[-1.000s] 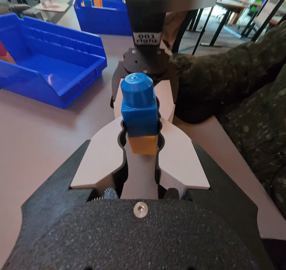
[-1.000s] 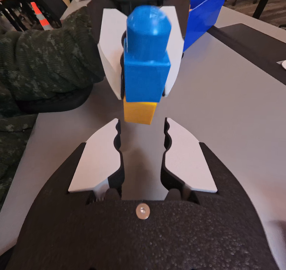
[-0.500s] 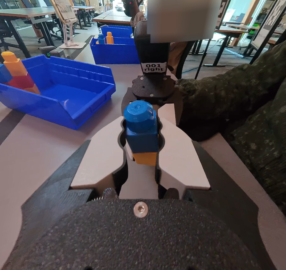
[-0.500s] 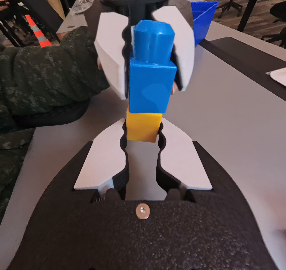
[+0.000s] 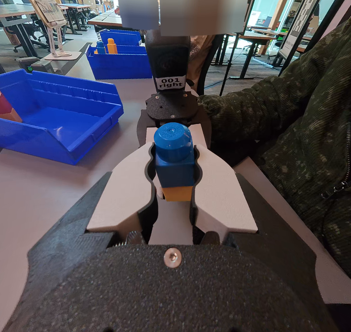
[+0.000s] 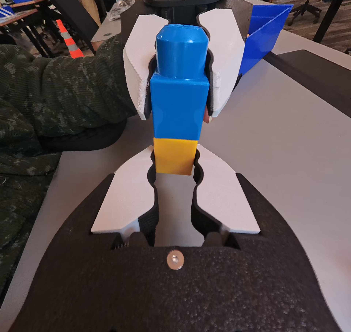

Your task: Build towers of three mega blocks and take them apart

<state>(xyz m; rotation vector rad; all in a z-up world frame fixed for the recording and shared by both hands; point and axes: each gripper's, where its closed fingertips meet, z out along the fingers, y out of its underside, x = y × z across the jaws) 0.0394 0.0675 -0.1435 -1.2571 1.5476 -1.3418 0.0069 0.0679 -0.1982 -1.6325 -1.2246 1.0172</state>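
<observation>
Stack: a blue mega block [image 6: 178, 106] sits pressed onto a yellow mega block [image 6: 173, 156], upright, stud on top; whether the yellow one touches the desk [image 6: 275, 132] cannot be told.
Left gripper [image 5: 173, 169]: fingers closed against the two sides of the blue block's body.
Right gripper [image 6: 174, 159]: fingertips closed on the yellow block, facing the left gripper across the stack.
Near bin [image 5: 79, 132]: a blue storage bin on the desk toward its left side, with a red block [image 5: 5, 106] at the picture's edge.
Far bin [image 5: 121, 66]: a second blue bin toward the desk's far edge, holding an orange block [image 5: 112, 46] and a blue one standing upright.
Sleeve [image 5: 275, 113]: dark green, resting at the desk's right edge.
</observation>
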